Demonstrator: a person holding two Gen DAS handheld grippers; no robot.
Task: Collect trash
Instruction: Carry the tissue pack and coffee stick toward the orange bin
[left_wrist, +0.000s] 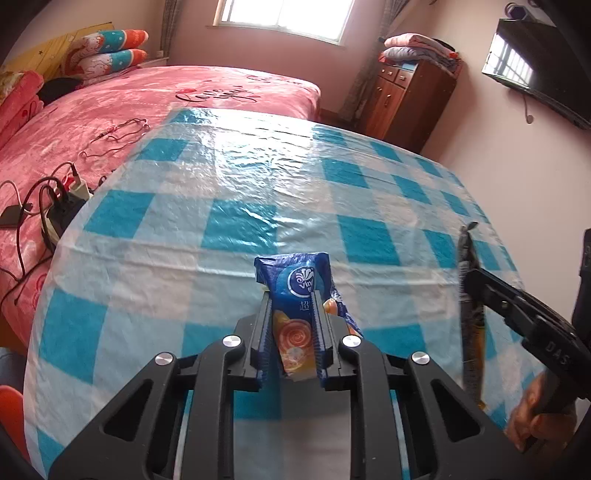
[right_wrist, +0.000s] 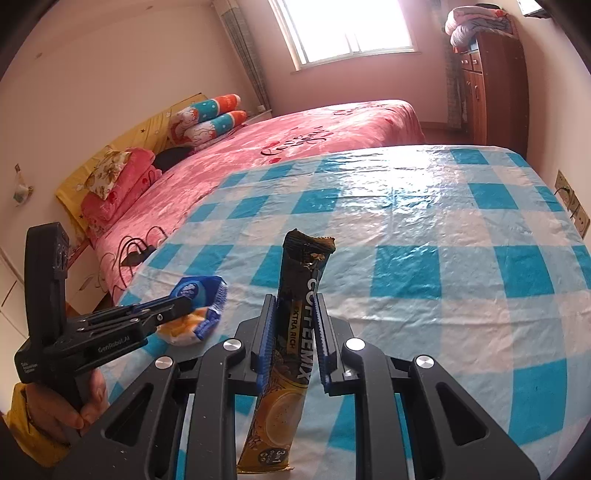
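Observation:
My left gripper (left_wrist: 291, 295) is shut on a blue and orange tissue packet (left_wrist: 295, 295), held above the blue-checked tablecloth (left_wrist: 258, 192). My right gripper (right_wrist: 295, 299) is shut on a black and gold coffee mix sachet (right_wrist: 301, 295), which stands upright between the jaws with its torn top up. In the left wrist view the right gripper (left_wrist: 467, 280) shows at the right edge with the sachet (left_wrist: 471, 325). In the right wrist view the left gripper (right_wrist: 188, 304) shows at the left with the tissue packet (right_wrist: 199, 314).
A pink bed (left_wrist: 110, 122) lies left of and behind the table, with a power strip and cables (left_wrist: 62, 195) on it near the table's edge. A wooden cabinet (left_wrist: 406, 96) stands at the far right. A wall socket (right_wrist: 570, 199) is right of the table.

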